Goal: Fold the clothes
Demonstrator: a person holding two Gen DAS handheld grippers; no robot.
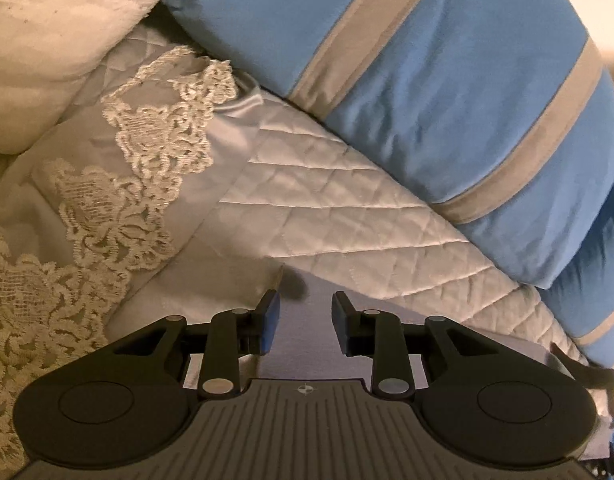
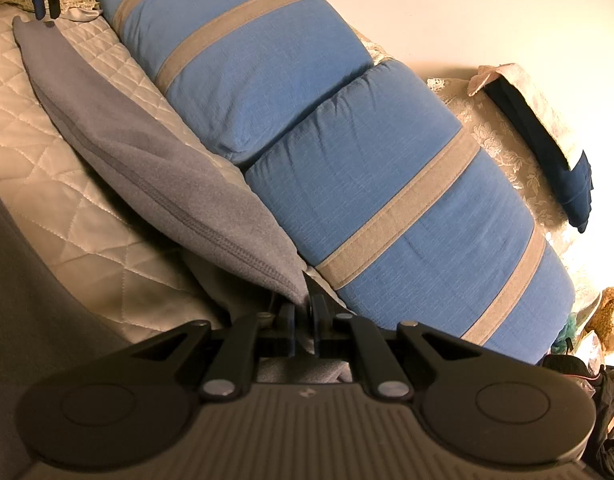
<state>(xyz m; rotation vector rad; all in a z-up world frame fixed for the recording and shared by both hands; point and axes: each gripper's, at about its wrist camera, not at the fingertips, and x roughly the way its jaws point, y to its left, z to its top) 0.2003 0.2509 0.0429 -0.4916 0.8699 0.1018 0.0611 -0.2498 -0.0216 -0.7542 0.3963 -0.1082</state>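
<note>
Right wrist view: our right gripper (image 2: 303,312) fingers pinch near corner of grey garment (image 2: 147,152); its long axis runs along quilted bed (image 2: 67,208) beside blue pillows (image 2: 347,168) toward left gripper (image 1: 305,320), fingers spread over far corner.

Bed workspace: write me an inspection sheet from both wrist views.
Surface: quilted cream bedspread, lace trim at one side.
Job's things: grey garment, lying in a long fold beside the blue striped pillows.
Clutter: dark blue cloth on the far ledge; stuffed toy at the edge.
Grippers: left hand-held gripper open over the garment's far corner; right hand-held gripper shut on the garment's near corner.
Cables: nothing seen.
Surroundings: plain pale wall.
</note>
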